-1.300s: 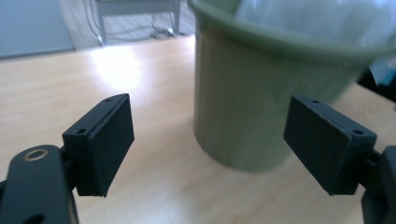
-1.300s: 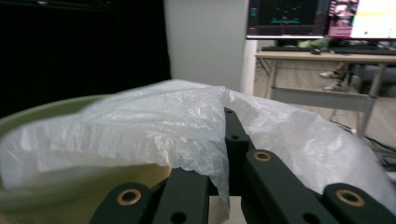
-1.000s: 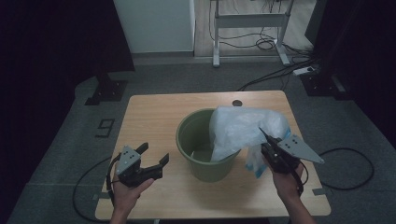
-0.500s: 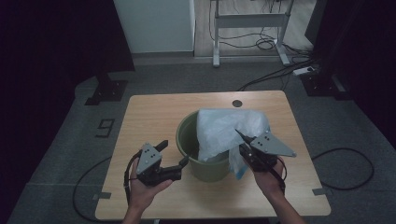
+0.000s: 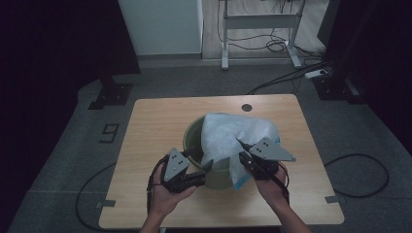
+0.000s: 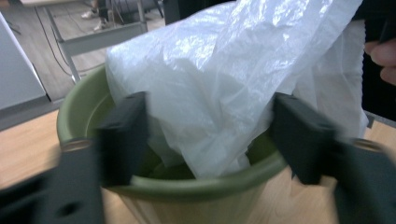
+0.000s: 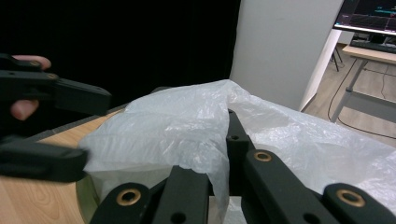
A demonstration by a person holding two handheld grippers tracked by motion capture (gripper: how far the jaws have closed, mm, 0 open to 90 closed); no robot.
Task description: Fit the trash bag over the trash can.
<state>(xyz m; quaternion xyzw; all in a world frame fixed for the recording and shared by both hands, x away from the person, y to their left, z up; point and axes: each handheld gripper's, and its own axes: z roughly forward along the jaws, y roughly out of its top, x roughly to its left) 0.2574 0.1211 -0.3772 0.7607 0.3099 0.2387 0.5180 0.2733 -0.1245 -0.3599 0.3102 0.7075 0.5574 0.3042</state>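
A green bucket (image 5: 188,138) stands mid-table with a white plastic bag (image 5: 233,133) draped over its right side and hanging into it. My right gripper (image 5: 241,144) is shut on the bag's near edge; in the right gripper view the film is pinched between its jaws (image 7: 229,122). My left gripper (image 5: 200,159) sits at the bucket's near-left rim. Its jaws have just been closing. In the left gripper view they stand on either side of the bag's bulk (image 6: 219,84), just above the bucket's rim (image 6: 196,187), not visibly squeezing it.
The wooden table (image 5: 155,121) carries a small dark round disc (image 5: 247,107) near its far edge. Behind it on the grey floor are a metal desk frame (image 5: 260,22), cables and a power strip (image 5: 318,73). A cable loops on the floor at each side.
My left gripper has moved right, up to the bucket's rim, and its jaws have narrowed around the bag. My right gripper has carried the bag leftward over the bucket.
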